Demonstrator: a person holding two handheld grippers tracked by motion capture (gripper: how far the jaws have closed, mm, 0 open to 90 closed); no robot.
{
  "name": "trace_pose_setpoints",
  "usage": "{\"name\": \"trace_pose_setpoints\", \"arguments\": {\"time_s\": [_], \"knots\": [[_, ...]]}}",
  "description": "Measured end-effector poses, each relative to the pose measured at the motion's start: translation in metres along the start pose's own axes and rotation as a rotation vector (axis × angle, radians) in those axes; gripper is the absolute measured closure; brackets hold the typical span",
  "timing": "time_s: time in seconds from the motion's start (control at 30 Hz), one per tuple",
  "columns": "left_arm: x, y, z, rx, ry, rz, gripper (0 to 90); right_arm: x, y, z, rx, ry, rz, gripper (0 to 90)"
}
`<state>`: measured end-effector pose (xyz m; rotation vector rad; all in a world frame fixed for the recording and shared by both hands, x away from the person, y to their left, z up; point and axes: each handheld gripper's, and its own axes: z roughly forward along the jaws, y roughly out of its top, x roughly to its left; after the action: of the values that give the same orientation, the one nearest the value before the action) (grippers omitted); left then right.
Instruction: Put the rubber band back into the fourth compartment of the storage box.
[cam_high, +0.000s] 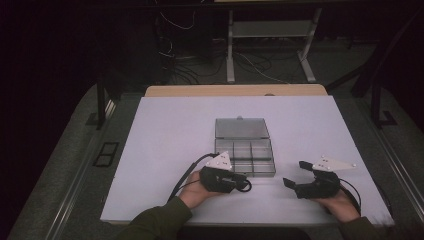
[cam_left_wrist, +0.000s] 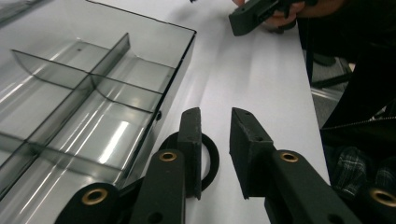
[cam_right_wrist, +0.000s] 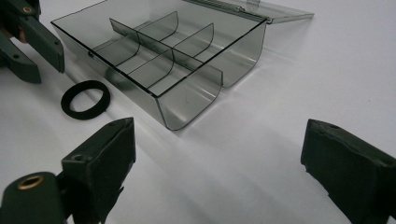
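Left fingers: the left gripper (cam_left_wrist: 215, 154) is seen with a narrow gap between its fingers; nothing is pinched, and one finger (cam_left_wrist: 191, 140) stands over the black ring (cam_left_wrist: 211, 158).
Black ring: it lies flat on the white worktop (cam_high: 165, 145), just beside the near wall of the box, below the left fingers; in the right gripper view the ring (cam_right_wrist: 85, 99) is seen whole and apart from those fingers.
Right fingers: the right gripper (cam_right_wrist: 219, 168) is held wide, with bare worktop between its fingers; in the high view it (cam_high: 295, 174) rests low near the front right of the worktop, well apart from the ring.
Open room: bare worktop is seen to the right of the box and between the two grippers; the front edge lies close behind both hands.
Box: the clear grey compartment box (cam_high: 245, 156) stands open mid-worktop, its lid (cam_high: 241, 128) laid back flat behind it; its compartments are seen empty.
Hard to make out: part of the ring is covered by the left finger in the left gripper view; the surroundings beyond the worktop are dark.
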<state>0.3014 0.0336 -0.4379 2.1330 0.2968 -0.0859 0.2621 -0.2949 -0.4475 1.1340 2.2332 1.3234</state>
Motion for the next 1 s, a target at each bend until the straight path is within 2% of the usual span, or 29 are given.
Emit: {"name": "trace_pose_setpoints", "arguments": {"time_s": [0.17, 0.3, 0.37, 0.5, 0.77, 0.83, 1.0], "knots": [[-0.001, -0.001, 0.012, 0.046, -0.011, 0.009, 74.1, -0.001, 0.0, 0.0, -0.003, 0.0, -0.003, 9.9], [-0.003, -0.004, 0.017, 0.092, 0.01, 0.039, 74.4, 0.0, 0.0, 0.0, 0.003, 0.004, -0.004, 9.9], [-0.004, -0.005, 0.019, 0.107, 0.01, 0.037, 74.8, 0.0, 0.0, 0.0, 0.004, 0.005, -0.005, 9.9], [-0.003, -0.006, 0.021, 0.134, 0.02, 0.06, 76.0, 0.0, 0.0, 0.0, 0.005, 0.006, -0.01, 9.9], [-0.004, -0.008, 0.022, 0.134, 0.033, 0.074, 79.9, 0.0, 0.0, 0.001, 0.009, 0.006, -0.009, 9.9], [-0.005, -0.008, 0.022, 0.138, 0.042, 0.098, 81.0, 0.0, 0.0, 0.001, 0.01, 0.005, -0.009, 9.9], [-0.004, -0.009, 0.022, 0.132, 0.041, 0.078, 83.4, 0.001, 0.0, 0.001, 0.012, 0.009, -0.012, 9.9]]}}
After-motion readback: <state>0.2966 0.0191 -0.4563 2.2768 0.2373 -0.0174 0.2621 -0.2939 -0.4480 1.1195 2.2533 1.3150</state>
